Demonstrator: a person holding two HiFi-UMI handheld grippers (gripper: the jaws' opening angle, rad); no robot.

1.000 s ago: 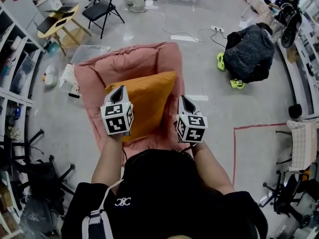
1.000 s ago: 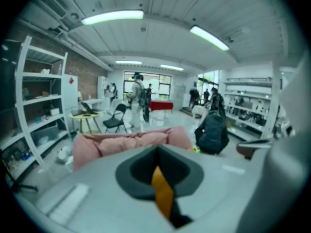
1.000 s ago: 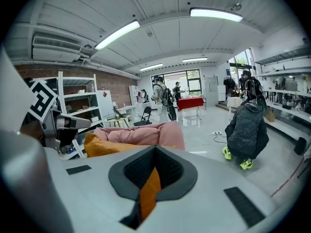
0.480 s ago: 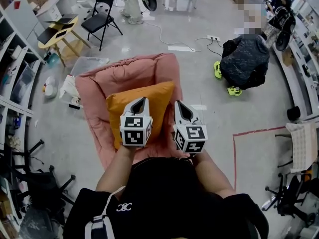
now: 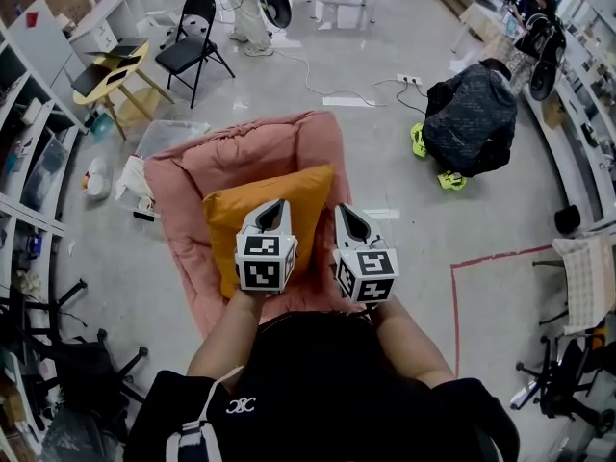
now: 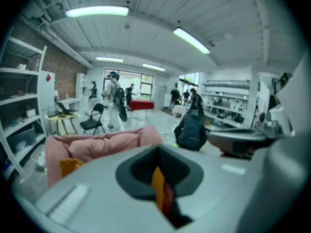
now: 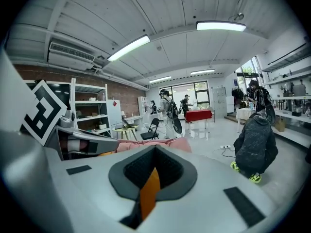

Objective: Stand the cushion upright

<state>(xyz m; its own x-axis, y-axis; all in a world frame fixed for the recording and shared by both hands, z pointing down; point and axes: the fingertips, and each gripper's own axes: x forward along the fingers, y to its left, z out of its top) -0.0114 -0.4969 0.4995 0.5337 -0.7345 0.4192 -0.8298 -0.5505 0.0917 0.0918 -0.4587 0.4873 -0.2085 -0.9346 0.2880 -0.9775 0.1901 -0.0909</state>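
Observation:
An orange cushion [image 5: 236, 221] leans against the back of a pink floor sofa [image 5: 241, 147], with its top edge raised. In the left gripper view only the cushion's corner [image 6: 69, 166] shows, in front of the pink sofa [image 6: 102, 144]. My left gripper [image 5: 274, 207] hovers over the cushion's right half with its jaws shut and nothing held. Close beside it, my right gripper [image 5: 348, 212] hangs over the sofa's right edge, its jaws also together and empty. Orange shows through the narrow slit of each gripper in its own view.
A person in a dark jacket [image 5: 472, 114] crouches on the floor at the right. A black folding chair [image 5: 192, 37] and a yellow table [image 5: 106, 70] stand behind the sofa. Shelves [image 5: 24, 162] line the left wall. Red tape [image 5: 454, 287] marks the floor to the right.
My left gripper has moved right from the cushion's left side to just beside the right gripper. The right gripper has risen a little. The cushion stays against the sofa back.

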